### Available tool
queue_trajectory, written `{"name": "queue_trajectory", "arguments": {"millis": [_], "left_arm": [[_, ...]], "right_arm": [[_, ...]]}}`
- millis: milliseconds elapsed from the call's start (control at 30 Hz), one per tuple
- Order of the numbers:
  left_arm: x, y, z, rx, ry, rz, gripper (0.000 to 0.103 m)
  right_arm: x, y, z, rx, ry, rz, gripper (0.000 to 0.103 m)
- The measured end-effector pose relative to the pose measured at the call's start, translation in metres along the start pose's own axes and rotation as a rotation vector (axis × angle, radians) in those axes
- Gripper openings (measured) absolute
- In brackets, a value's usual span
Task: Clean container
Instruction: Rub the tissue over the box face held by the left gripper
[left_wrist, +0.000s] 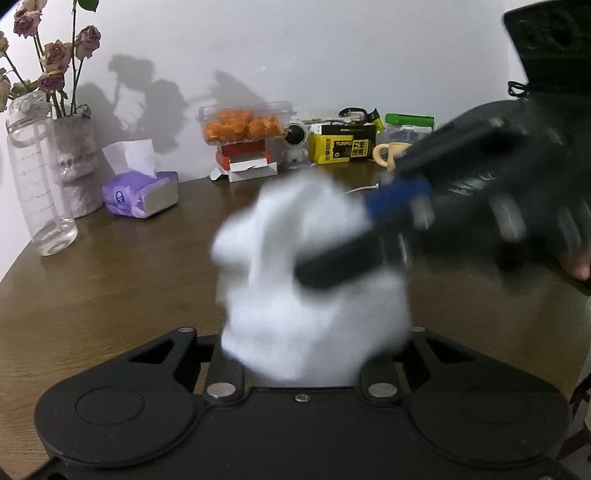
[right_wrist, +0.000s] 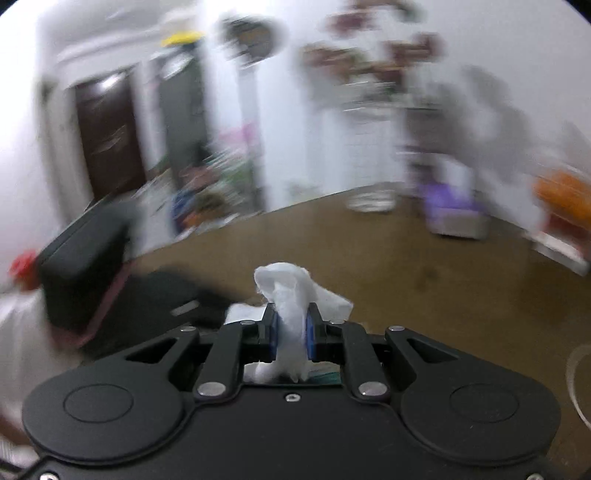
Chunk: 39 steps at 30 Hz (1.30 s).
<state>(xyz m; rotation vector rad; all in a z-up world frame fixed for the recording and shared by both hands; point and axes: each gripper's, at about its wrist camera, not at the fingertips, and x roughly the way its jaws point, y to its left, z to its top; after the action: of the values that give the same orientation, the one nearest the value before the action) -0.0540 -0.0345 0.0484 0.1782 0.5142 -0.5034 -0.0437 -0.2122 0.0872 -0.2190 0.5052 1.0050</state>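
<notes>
The right claw (right_wrist: 291, 325) is clamped on a tissue wad (right_wrist: 284, 284) for wiping, while the left claw (left_wrist: 303, 362), closed with its tips hidden, presents a blurred white mass (left_wrist: 295, 258), probably the container, above the bench (left_wrist: 129, 277).

A crumpled white tissue (right_wrist: 291, 317) stands upright, pinched between blue pads above the wooden table.

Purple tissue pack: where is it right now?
Left wrist view: the purple tissue pack sits on the wooden table, left of centre, beside the flower vase. Right wrist view shows it blurred, far right.
</notes>
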Motion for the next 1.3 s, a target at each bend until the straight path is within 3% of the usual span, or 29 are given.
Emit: {"name": "queue_trajectory", "arguments": {"millis": [67,167,233,267,367,433,533,600,700,800,867,967,1033,1133,1200,1300], "left_arm": [[-0.002,-0.001,-0.001,0.010,-0.001,0.003,0.025],[-0.002,0.001,-0.001,0.009,0.004,0.005,0.025],[0.002,0.002,-0.002,0.005,0.009,0.008,0.025],[0.004,0.002,-0.002,0.003,0.011,0.008,0.025],[0.005,0.003,-0.002,-0.006,0.010,-0.002,0.025],[0.002,0.005,-0.002,-0.016,0.001,-0.004,0.025],[-0.004,0.015,-0.001,-0.058,-0.010,-0.004,0.025],[-0.006,0.022,0.000,-0.093,-0.017,-0.006,0.025],[-0.003,0.029,0.001,-0.154,-0.021,-0.038,0.025],[0.002,0.027,0.000,-0.170,-0.019,-0.052,0.025],[0.001,0.028,0.000,-0.192,-0.025,-0.060,0.025],[-0.004,0.037,0.001,-0.255,-0.050,-0.080,0.025],[-0.006,0.042,0.002,-0.285,-0.059,-0.092,0.025],[-0.005,0.045,-0.001,-0.318,-0.051,-0.109,0.025],[-0.005,0.045,-0.003,-0.322,-0.043,-0.115,0.025],[-0.009,0.042,-0.006,-0.309,-0.040,-0.126,0.025]], "right_arm": [[0.003,0.007,0.001,-0.054,0.002,-0.037,0.015],[-0.009,-0.036,-0.004,0.115,-0.044,-0.170,0.015],[-0.007,-0.045,-0.005,0.143,-0.036,-0.220,0.015],[-0.008,-0.041,-0.005,0.131,-0.030,-0.198,0.015],[-0.004,-0.008,-0.002,0.030,-0.018,-0.025,0.015],[-0.001,-0.008,-0.001,0.012,-0.028,-0.050,0.015],[-0.006,-0.044,-0.010,0.140,-0.042,-0.175,0.015],[-0.002,-0.059,-0.022,0.176,-0.004,-0.211,0.015],[0.001,-0.055,-0.038,0.197,0.026,-0.136,0.015],[-0.007,-0.044,-0.035,0.222,-0.060,-0.047,0.015],[-0.016,-0.047,-0.032,0.253,-0.118,-0.065,0.015],[-0.002,-0.065,-0.037,0.278,-0.064,-0.140,0.015],[0.005,-0.066,-0.047,0.299,-0.016,-0.117,0.015],[-0.004,-0.053,-0.046,0.313,-0.086,0.032,0.015],[-0.005,-0.056,-0.040,0.313,-0.126,0.005,0.015],[0.002,-0.077,-0.040,0.349,-0.101,-0.141,0.015]]}}
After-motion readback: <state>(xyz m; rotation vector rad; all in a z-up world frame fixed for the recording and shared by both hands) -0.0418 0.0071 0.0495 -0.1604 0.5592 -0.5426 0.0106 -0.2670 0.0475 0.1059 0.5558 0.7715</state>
